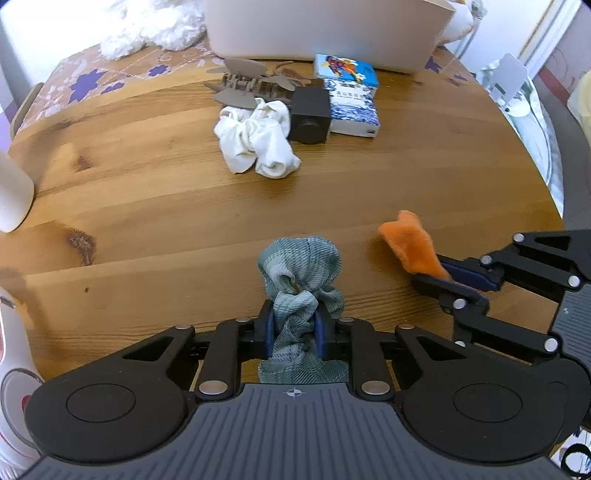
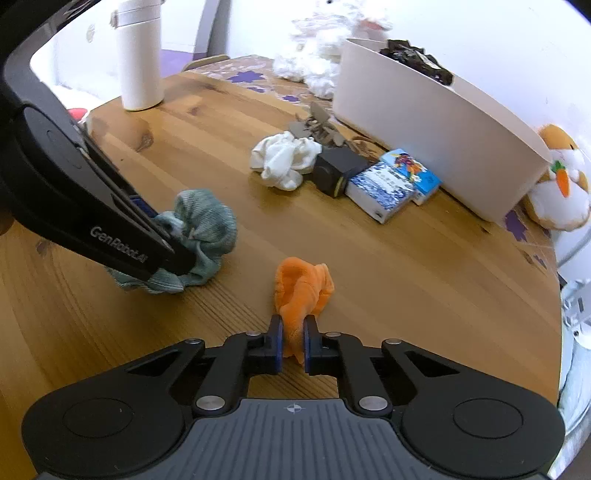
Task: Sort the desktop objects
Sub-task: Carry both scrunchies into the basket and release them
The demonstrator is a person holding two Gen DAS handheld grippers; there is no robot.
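My left gripper [image 1: 294, 325] is shut on a crumpled teal cloth [image 1: 301, 269] near the front of the wooden table [image 1: 147, 184]. My right gripper [image 2: 293, 341] is shut on an orange cloth [image 2: 301, 288], which also shows in the left wrist view [image 1: 408, 240] to the right of the teal cloth. The teal cloth [image 2: 207, 225] and left gripper [image 2: 173, 251] show at left in the right wrist view. A white cloth [image 1: 258, 136] lies further back, next to a dark box [image 1: 310, 114], two blue packs [image 1: 351, 96] and a brown model [image 1: 251, 86].
A large white bin [image 2: 424, 118] stands at the back, with dark items inside. A white bottle [image 2: 138, 55] stands at the far left. White plush [image 1: 147, 26] and an orange-white plush toy [image 2: 561, 181] sit by the bin. The table edge curves at the right.
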